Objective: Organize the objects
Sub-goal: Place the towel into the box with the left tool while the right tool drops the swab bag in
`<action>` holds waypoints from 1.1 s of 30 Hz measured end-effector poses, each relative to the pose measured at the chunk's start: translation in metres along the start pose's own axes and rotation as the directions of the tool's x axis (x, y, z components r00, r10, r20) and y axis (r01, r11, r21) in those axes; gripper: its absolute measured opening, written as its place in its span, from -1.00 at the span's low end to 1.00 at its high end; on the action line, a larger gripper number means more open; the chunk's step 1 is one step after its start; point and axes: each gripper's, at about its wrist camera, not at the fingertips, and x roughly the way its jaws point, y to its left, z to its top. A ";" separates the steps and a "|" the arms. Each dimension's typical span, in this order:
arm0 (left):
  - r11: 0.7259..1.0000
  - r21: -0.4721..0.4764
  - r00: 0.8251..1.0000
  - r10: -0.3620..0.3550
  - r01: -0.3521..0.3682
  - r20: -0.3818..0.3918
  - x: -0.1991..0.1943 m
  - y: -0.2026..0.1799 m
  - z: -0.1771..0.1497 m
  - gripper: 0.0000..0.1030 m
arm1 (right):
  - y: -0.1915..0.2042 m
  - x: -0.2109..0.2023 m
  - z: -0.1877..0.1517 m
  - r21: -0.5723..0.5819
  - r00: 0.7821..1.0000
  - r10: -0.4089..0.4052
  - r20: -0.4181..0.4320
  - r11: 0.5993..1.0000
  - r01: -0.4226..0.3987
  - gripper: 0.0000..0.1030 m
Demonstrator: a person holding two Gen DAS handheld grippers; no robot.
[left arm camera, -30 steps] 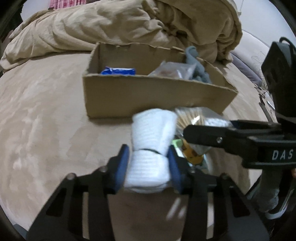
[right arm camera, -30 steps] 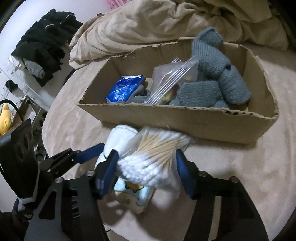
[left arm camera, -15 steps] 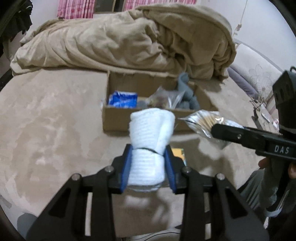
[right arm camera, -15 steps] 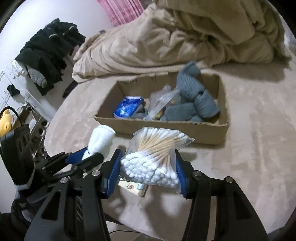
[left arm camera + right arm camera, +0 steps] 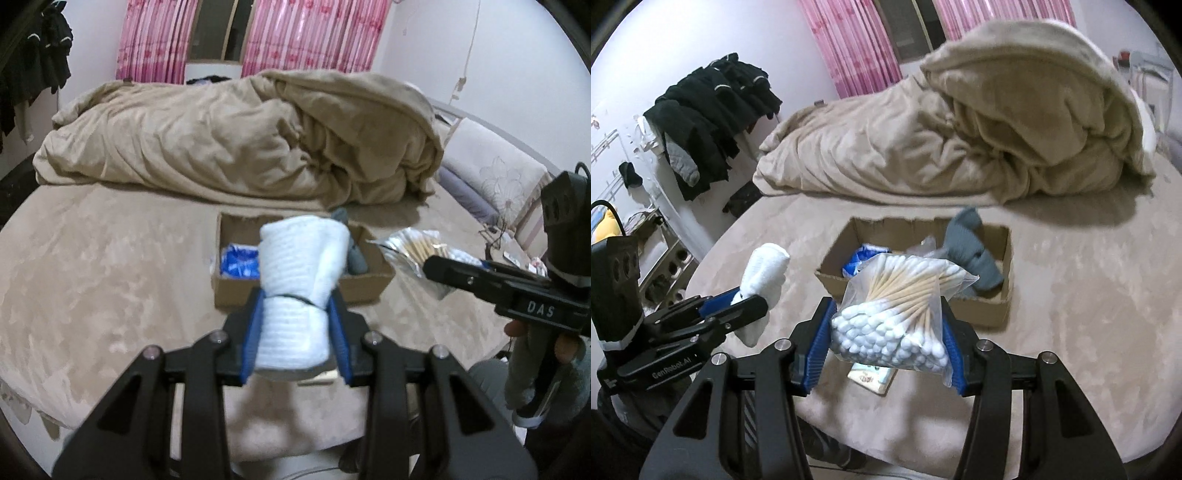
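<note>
Above the beige bed [image 5: 110, 280], you held both grippers lifted, each with a load. Your left gripper [image 5: 295, 332] was clamped on a rolled white towel [image 5: 299, 266], its blue pads [image 5: 253, 332] pressing the roll's lower half just below a thin dark band, so the upper end stood out ahead of the fingers. Your right gripper [image 5: 886, 343] was closed around a clear bag of cotton swabs [image 5: 897, 306], gripped at the end where the white tips bunched, with the wooden sticks fanning up and away.

Beyond both loads, a cardboard box [image 5: 993, 310] sat on the bed near a heaped tan duvet [image 5: 960, 136]. Inside it lay a blue packet [image 5: 236, 260], a grey knitted item [image 5: 975, 251] against the right side, and a clear plastic bag only partly visible behind the swabs. A small printed packet [image 5: 871, 376] lay flat on the bed beneath the swab bag, outside the box on its near side.

From the right wrist view, the left gripper [image 5: 738, 306] stood to the left of the box, apart from it. Dark clothes [image 5: 713, 110] hung by the wall, and pink curtains [image 5: 155, 40] showed behind the bed.
</note>
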 end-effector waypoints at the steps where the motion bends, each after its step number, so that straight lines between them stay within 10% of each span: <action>1: 1.000 0.008 1.000 0.003 -0.003 0.010 -0.003 0.000 0.004 -0.32 | 0.001 -0.003 0.003 -0.003 1.000 -0.004 0.012 1.000 0.004 0.08; 15: 0.998 0.064 0.989 0.008 -0.017 0.149 -0.021 0.003 0.063 -0.31 | 0.007 -0.024 0.048 -0.033 0.990 -0.003 0.144 0.999 0.008 0.08; 33: 0.999 0.032 0.998 -0.018 0.017 0.054 0.079 0.033 0.079 -0.31 | 0.001 0.063 0.078 -0.045 0.991 0.035 0.129 0.999 -0.029 0.08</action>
